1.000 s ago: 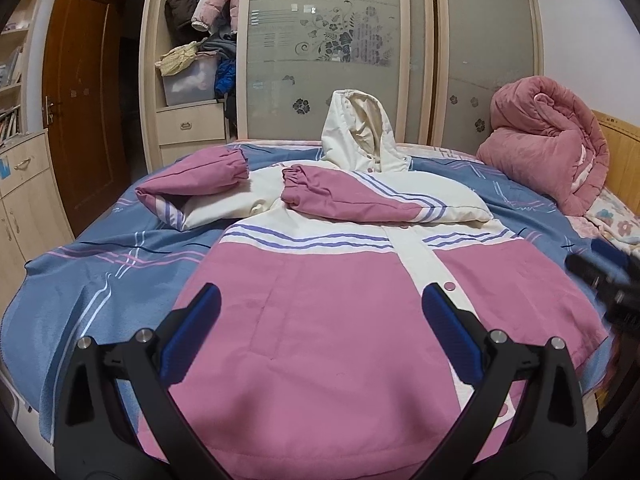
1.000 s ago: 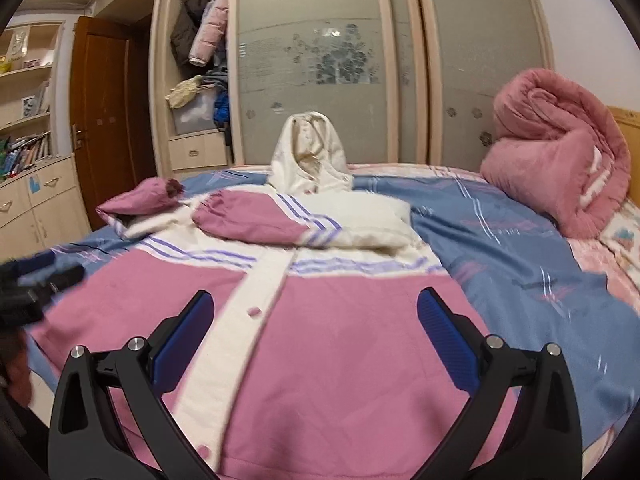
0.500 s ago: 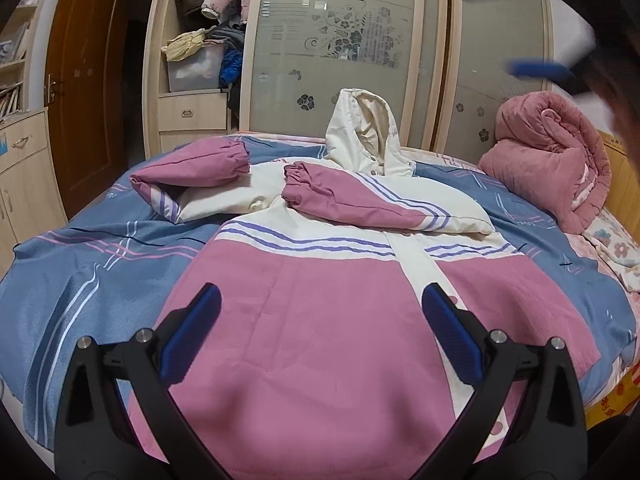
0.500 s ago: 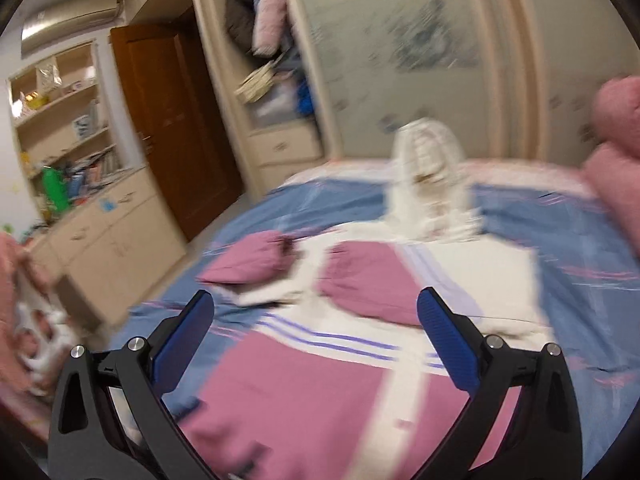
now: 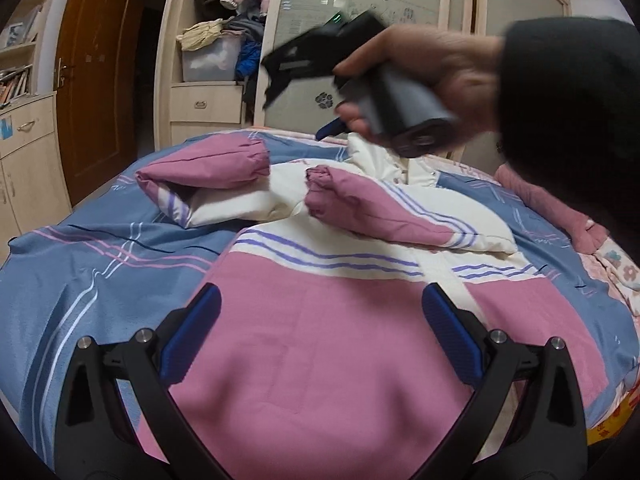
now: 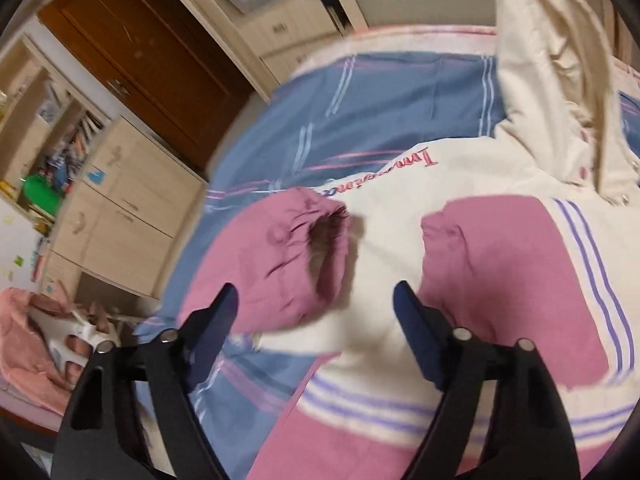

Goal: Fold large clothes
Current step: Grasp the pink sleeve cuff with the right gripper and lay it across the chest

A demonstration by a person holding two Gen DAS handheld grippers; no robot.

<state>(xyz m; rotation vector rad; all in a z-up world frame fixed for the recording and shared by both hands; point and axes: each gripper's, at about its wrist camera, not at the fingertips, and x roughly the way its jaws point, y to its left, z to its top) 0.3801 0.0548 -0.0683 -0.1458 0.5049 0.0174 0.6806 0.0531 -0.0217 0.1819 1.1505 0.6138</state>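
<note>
A pink and cream hooded jacket (image 5: 320, 360) lies face up on the blue striped bedsheet (image 5: 100, 272), both pink sleeves folded across its chest. My left gripper (image 5: 320, 340) hovers open over the pink hem with nothing between its fingers. A hand in a dark sleeve (image 5: 440, 64) holds my right gripper (image 5: 320, 60), blurred, above the cream hood (image 5: 380, 156). In the right wrist view the right gripper (image 6: 316, 320) points down over the jacket (image 6: 400, 184), between the two sleeve cuffs (image 6: 280, 264). Its jaws are closing, and only cream fabric lies below, not pinched.
A wardrobe with frosted sliding doors (image 5: 380, 8) and open shelves stands behind the bed. A brown door (image 5: 100, 80) and pale cabinets (image 6: 132, 208) are on the left. A rolled pink quilt (image 5: 540, 196) lies at the right. Something pink and fluffy (image 6: 24, 340) sits beside the bed.
The right gripper swung from the hem side across the jacket to above the sleeve cuffs, tipped downward, and its jaws narrowed. The left gripper drifted slightly and stayed open.
</note>
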